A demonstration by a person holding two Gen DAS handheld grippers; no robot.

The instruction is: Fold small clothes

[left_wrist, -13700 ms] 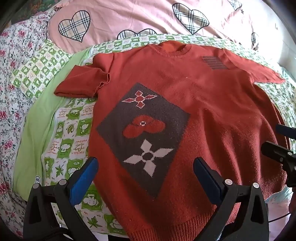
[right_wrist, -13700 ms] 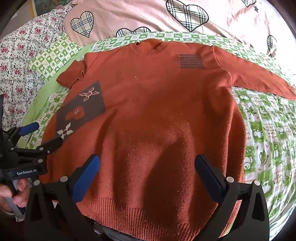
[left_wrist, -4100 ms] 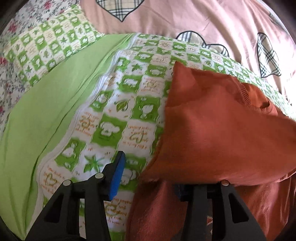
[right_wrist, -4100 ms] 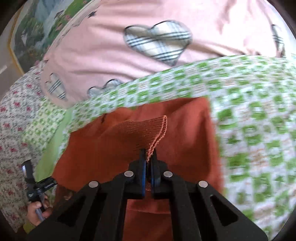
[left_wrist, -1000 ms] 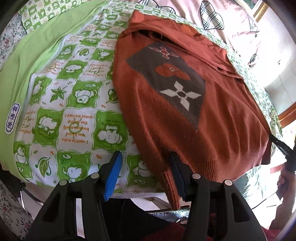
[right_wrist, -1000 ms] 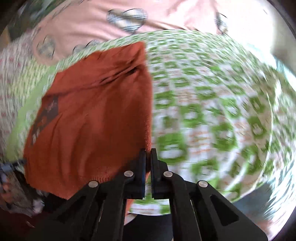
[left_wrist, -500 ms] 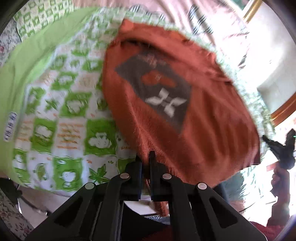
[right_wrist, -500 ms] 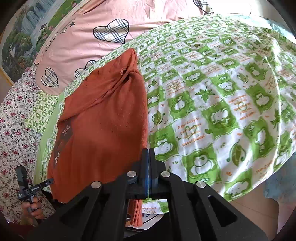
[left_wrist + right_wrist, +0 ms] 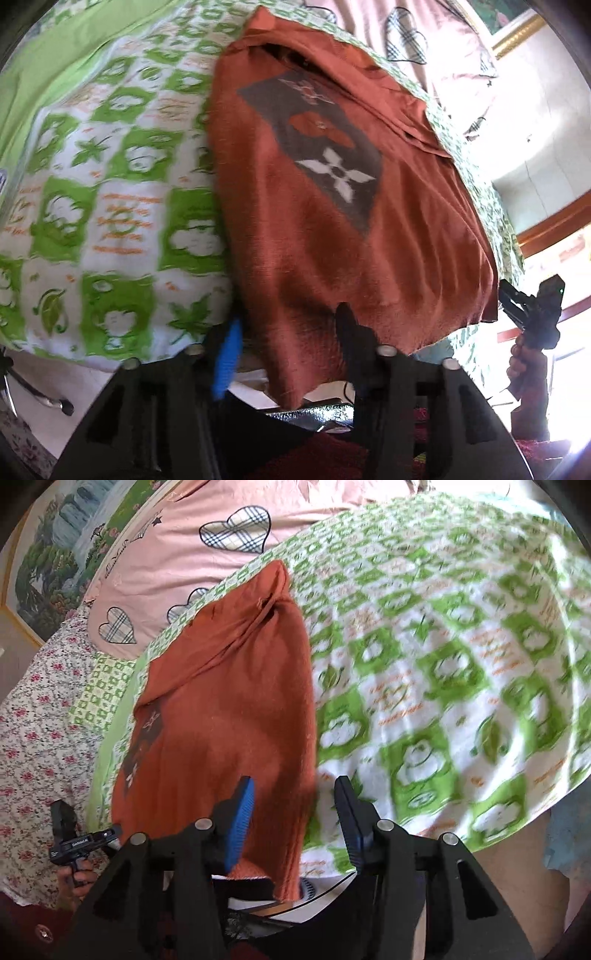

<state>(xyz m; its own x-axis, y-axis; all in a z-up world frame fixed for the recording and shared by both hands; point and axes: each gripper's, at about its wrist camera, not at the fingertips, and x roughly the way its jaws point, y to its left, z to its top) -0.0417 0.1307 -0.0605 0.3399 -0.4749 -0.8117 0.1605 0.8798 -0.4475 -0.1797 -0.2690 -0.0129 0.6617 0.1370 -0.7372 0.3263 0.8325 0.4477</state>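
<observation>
A rust-orange knit sweater (image 9: 332, 221) with a grey diamond patch lies on the green-and-white checked blanket (image 9: 110, 206), sleeves folded in, its hem hanging over the bed's near edge. My left gripper (image 9: 288, 347) is open, its jaws either side of the sweater's near left hem corner. My right gripper (image 9: 295, 812) is open, its jaws either side of the sweater's (image 9: 229, 709) near right hem corner. Each gripper shows in the other's view: the right one (image 9: 532, 306) at the far right, the left one (image 9: 81, 842) at the lower left.
A pink quilt with plaid hearts (image 9: 177, 554) lies behind the sweater. A floral sheet (image 9: 33, 716) is on the left. The blanket (image 9: 443, 686) stretches to the right of the sweater. The bed's near edge drops off just below both grippers.
Both grippers were shut on the hem corners half a second ago; now both have opened and the hem hangs loose between their jaws.
</observation>
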